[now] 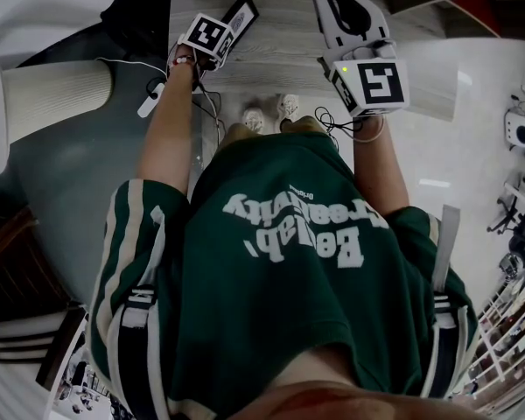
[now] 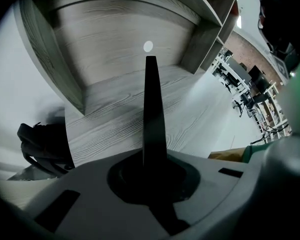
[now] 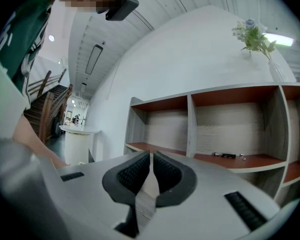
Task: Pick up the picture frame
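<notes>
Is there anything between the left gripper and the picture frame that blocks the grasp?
Nothing visible does. The left gripper is already shut on the picture frame, which shows edge-on as a thin black strip between its jaws.

The picture frame (image 1: 239,17) is a thin, flat, dark rectangle with a narrow paler rim. It is clamped by one end between the closed jaws of the left gripper (image 2: 150,176) and sticks out past them. In the left gripper view the frame (image 2: 151,109) shows edge-on as a slim black blade with a squared tip. It stands over a pale wood-grain board (image 2: 115,119). Whether its far end touches the board cannot be told.
</notes>
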{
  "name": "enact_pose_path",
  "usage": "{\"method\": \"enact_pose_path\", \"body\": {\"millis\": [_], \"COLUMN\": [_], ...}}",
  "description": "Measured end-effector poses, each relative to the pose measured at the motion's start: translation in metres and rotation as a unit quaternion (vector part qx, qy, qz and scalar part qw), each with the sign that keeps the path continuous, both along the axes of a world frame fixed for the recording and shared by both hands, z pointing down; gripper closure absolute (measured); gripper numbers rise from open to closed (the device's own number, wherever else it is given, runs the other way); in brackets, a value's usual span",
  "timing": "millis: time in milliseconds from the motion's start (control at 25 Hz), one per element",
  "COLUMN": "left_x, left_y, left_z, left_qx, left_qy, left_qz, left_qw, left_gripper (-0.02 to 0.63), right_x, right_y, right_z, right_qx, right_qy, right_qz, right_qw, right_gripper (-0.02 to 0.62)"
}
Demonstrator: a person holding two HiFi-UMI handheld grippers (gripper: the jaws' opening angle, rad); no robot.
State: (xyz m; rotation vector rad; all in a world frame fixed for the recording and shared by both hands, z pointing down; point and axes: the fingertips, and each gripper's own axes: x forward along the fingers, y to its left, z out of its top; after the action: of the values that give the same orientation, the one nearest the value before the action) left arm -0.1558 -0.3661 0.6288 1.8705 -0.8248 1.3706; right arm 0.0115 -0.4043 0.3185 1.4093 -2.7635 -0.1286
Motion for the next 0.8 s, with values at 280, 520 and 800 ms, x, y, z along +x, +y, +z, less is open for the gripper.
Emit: {"method": "enact_pose_path", "body": {"millis": [280, 520, 800], "left_x": [0.006, 0.014, 0.031], "left_y": [-0.011, -0.018, -0.017], "left_z": [-0.024, -0.054, -0.103], "left_qx": [0.038, 0.077, 0.135], "left_qy": [0.018, 0.043, 0.081], "left_qz": [-0.004, -0.009, -0.012], "left_qw": [0.9991, 0.9960, 0.9875], "left_gripper": [0.580, 0.580, 0.580], "right_x": [-0.002, -0.006, -0.011], "right_y": [0.004, 0.008, 0.013], "right_z": [0.000, -0.003, -0.014], "right_qx": [-0.011, -0.008, 0.000], "right_qy": [0.009, 0.010, 0.009], "right_qz": [-0.001, -0.005, -0.011], "right_qw": [1.000, 1.000, 1.000], "right_gripper": [0.549, 0.549, 0.549]}}
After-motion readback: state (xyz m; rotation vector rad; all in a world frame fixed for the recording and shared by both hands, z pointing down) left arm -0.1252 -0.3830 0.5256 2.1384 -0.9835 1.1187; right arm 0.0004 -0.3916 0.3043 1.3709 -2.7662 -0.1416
